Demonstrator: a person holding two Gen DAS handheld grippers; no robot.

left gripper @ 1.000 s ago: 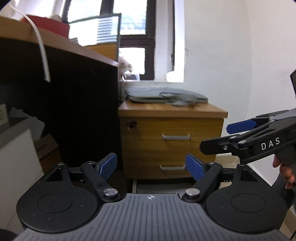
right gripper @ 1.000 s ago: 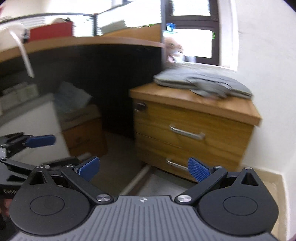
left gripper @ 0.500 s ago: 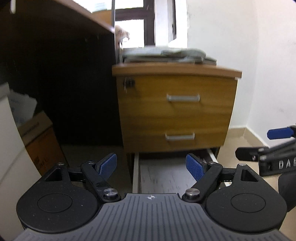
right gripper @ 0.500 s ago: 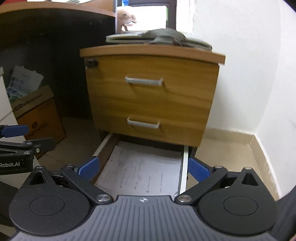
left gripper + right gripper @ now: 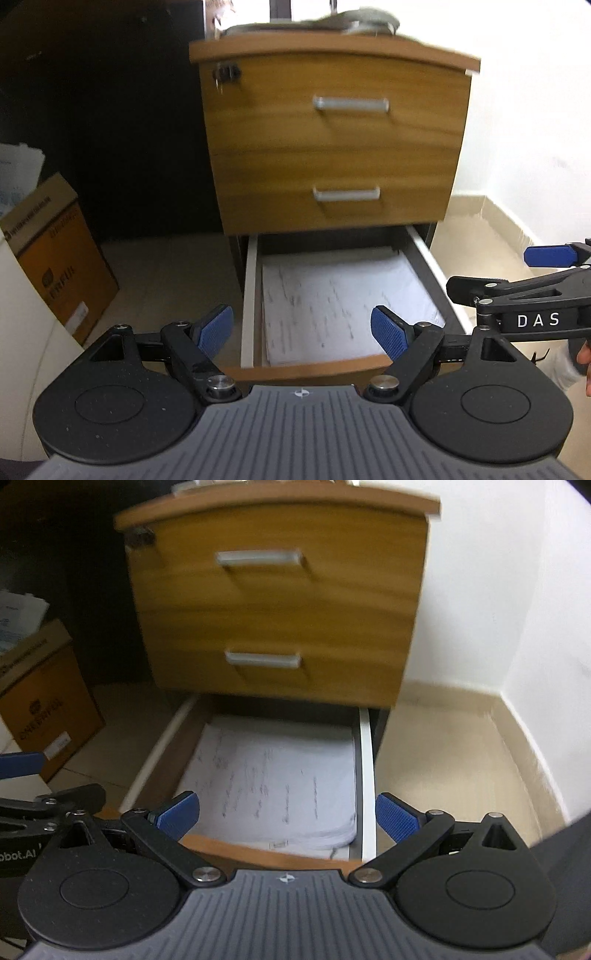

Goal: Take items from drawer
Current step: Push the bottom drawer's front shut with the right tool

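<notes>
1. Paper, a loose stack, lies flat in the open bottom drawer of the cabinet.
2. Sheets are judged light, floppy and slippery; the top ones could slide or crease.
3. A grip at the stack's free edge nearest the drawer front is judged best.
4. Both the left gripper and right gripper are held above the drawer front, jaws wide and empty.
</notes>
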